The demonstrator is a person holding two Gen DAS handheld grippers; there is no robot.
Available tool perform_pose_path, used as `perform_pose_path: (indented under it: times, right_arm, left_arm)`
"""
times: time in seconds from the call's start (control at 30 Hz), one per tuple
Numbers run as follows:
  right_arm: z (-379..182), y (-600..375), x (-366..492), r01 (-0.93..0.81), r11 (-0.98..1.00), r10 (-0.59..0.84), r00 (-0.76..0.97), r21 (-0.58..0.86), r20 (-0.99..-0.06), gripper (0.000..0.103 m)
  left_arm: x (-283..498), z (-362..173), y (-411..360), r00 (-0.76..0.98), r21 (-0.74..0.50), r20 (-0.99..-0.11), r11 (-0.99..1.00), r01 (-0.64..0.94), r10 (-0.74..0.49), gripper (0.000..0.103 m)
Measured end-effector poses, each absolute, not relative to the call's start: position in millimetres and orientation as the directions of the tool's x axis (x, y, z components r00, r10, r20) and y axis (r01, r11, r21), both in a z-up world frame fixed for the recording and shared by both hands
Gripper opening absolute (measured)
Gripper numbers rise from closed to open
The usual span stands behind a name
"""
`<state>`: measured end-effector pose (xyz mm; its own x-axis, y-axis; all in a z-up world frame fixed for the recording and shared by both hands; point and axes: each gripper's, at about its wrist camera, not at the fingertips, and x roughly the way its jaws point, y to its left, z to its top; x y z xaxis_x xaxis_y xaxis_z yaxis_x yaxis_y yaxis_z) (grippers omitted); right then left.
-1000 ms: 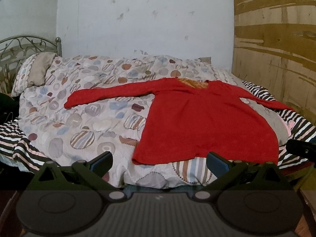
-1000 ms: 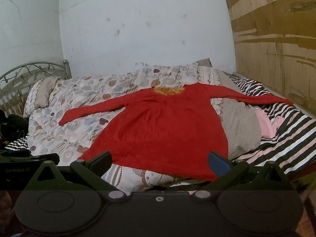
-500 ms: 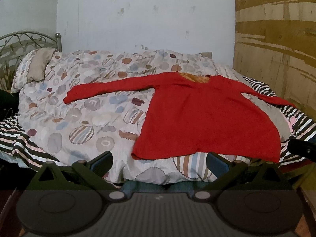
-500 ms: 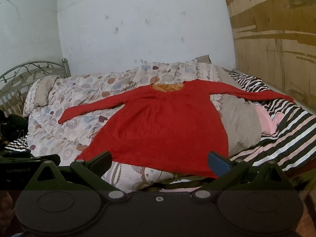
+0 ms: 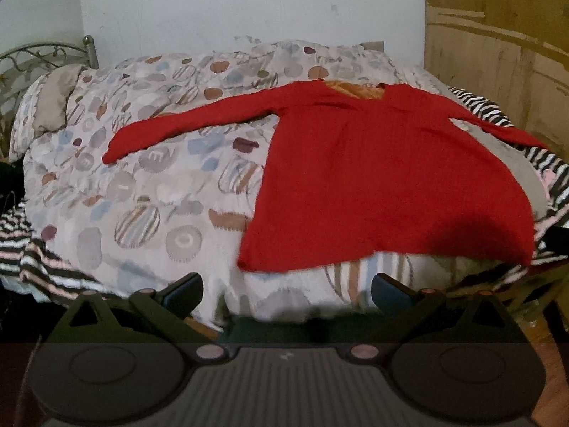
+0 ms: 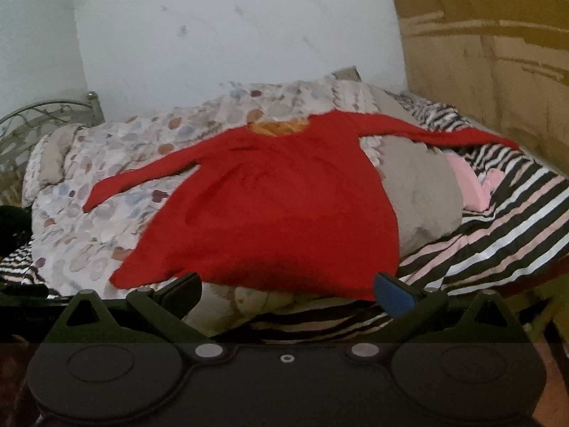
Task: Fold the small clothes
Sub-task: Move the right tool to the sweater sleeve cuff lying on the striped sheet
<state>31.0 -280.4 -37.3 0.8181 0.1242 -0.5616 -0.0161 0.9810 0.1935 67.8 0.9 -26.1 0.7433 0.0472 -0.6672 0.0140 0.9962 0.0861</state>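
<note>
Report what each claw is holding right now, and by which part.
Nothing is held. The left claw and right claw are both open, short of the red top lying spread flat on the bed.

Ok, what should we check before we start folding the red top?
1. Red top spread flat on the quilt, both sleeves out: ok.
2. Left gripper open and empty: ok.
3. Right gripper open and empty: ok.
4. Hem near both grippers, not yet touched: ok.
5. Right sleeve lies over the striped sheet and grey cloth, uneven ground: not ok.
6. Anything hidden under the top: cannot tell.
</note>
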Motion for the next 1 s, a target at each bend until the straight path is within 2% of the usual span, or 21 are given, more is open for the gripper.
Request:
perform_pose_path:
  times: [0.2, 0.3, 0.53, 1.0]
  right_arm:
    - [-29.0, -291.8, 89.0, 0.121, 0.990, -0.051, 0.770, 0.068, -0.636, 0.103]
    - [-28.5, -304.1, 118.9, 0.196, 0.979, -0.117, 0.749, 0.050, -0.652, 0.103]
    - [-32.3, -337.8, 176.6, 0.301, 0.949, -0.165, 0.722, 0.090, -0.672, 0.103]
    - [-50.6, -381.0, 266.2, 0.367, 0.930, -0.260, 0.695, 0.021, -0.670, 0.103]
  left_arm:
    - [116.7, -11.9, -3.1, 0.759, 0.107, -0.648, 0.994, 0.008, 0.063, 0.103]
    - [143.5, -6.2, -8.1, 0.769, 0.121, -0.636, 0.993, 0.016, 0.065, 0.103]
    - [202.4, -7.8, -23.4, 0.770, 0.143, -0.634, 0.989, 0.036, 0.064, 0.103]
    - [286.0, -38.7, -37.3, 0.733, 0.121, -0.677, 0.992, 0.029, 0.061, 0.103]
